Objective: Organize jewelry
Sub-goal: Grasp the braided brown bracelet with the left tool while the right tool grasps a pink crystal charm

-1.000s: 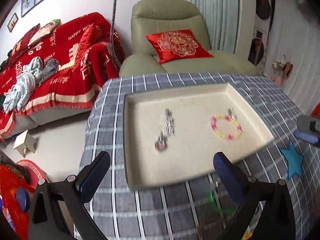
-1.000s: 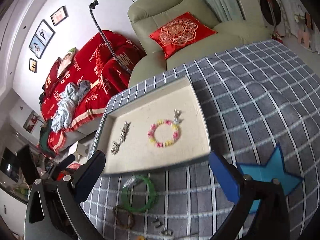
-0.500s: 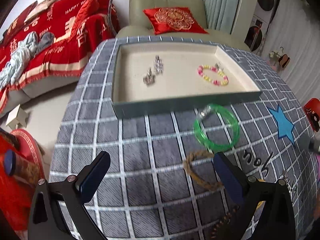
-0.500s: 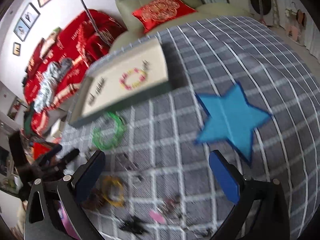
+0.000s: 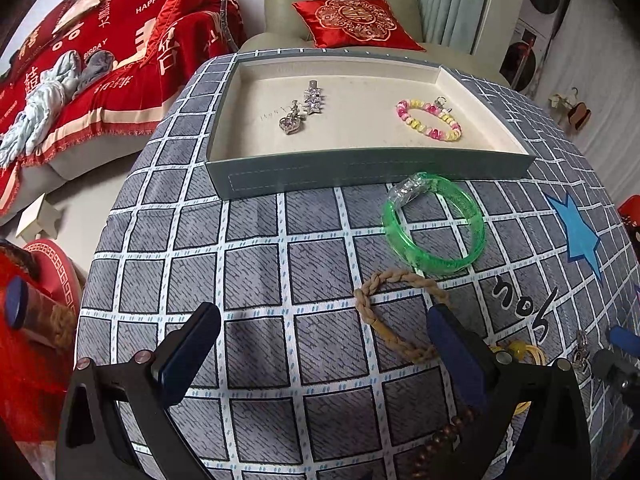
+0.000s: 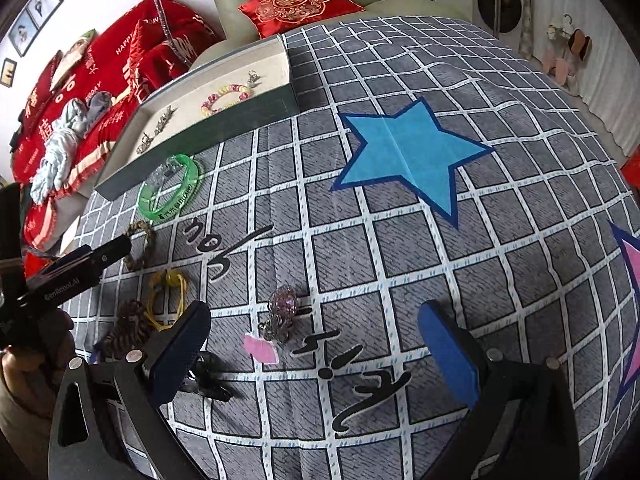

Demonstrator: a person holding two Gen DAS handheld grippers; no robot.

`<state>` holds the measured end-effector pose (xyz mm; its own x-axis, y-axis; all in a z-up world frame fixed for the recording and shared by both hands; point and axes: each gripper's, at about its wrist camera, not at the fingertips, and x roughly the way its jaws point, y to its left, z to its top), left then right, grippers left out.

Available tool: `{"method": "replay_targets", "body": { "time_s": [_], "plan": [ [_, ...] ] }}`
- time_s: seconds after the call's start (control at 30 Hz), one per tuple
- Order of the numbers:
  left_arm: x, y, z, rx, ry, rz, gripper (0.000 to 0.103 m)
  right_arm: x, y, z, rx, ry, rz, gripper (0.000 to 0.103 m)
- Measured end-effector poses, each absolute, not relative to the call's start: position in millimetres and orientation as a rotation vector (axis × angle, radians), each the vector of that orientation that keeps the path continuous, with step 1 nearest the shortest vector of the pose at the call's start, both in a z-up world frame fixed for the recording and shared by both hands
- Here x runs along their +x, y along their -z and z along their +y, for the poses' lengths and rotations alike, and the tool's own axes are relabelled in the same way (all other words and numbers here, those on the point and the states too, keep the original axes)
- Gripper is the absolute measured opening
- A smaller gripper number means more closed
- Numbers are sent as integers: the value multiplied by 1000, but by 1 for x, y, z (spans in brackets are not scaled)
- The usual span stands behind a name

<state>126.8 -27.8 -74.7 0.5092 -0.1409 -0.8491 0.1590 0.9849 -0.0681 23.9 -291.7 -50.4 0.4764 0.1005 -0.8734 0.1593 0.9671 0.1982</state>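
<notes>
A cream-lined tray [image 5: 360,170] [image 6: 256,108] on the checked tablecloth holds silver brooches [image 5: 304,110] and a pink-yellow bead bracelet [image 5: 430,120] [image 6: 226,96]. In front of it lie a green bangle [image 5: 434,226] [image 6: 170,188], a braided tan cord [image 5: 394,316] [image 6: 140,244], a yellow ring piece [image 6: 168,292] and dark beads [image 5: 444,436]. My left gripper [image 5: 324,348] is open, its right finger beside the cord. My right gripper [image 6: 312,344] is open around a pink crystal pendant [image 6: 282,308], a pink scrap [image 6: 260,348] and a black clip [image 6: 208,380].
A blue star [image 6: 408,156] [image 5: 576,232] and black lettering [image 6: 228,248] mark the cloth. A beige armchair with a red cushion [image 5: 354,22] stands behind the table, a red-covered sofa [image 5: 80,76] to the left. A hand [image 6: 24,364] holds the left gripper.
Both grippers pulled back from the tray towards the table's near side. The loose jewelry in front of the tray came into view. Both stay open.
</notes>
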Motion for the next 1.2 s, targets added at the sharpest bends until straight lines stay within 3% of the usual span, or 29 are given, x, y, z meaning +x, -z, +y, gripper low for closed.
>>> {"method": "replay_targets", "body": {
  "time_s": [0.17,0.3,0.5,0.6,0.73,0.77,0.8,0.87,0.97,1.2],
  "plan": [
    [127,78,-31,28,171,1029,103,22,52,-286,230,53,1073,102],
    [126,81,-35,50,166,1028,103,21,54,-280,201,57,1074,94],
    [123,80,-44,62,187,1022,101,21,55,-269,134,69,1063,70],
    [120,78,-47,74,204,1011,91,22,55,-262,107,66,1059,62],
    [115,72,-56,102,242,987,55,23,55,-252,59,55,1051,41],
    [114,71,-58,106,250,985,48,22,54,-251,52,53,1048,37],
    [114,71,-58,107,256,984,44,22,54,-250,49,51,1047,26],
    [114,70,-57,100,271,982,27,21,54,-250,53,43,1046,23],
    [114,68,-54,65,309,987,23,20,53,-254,76,26,1041,15],
    [109,62,-48,27,342,972,23,18,47,-269,179,-20,1016,14]
  ]
}}
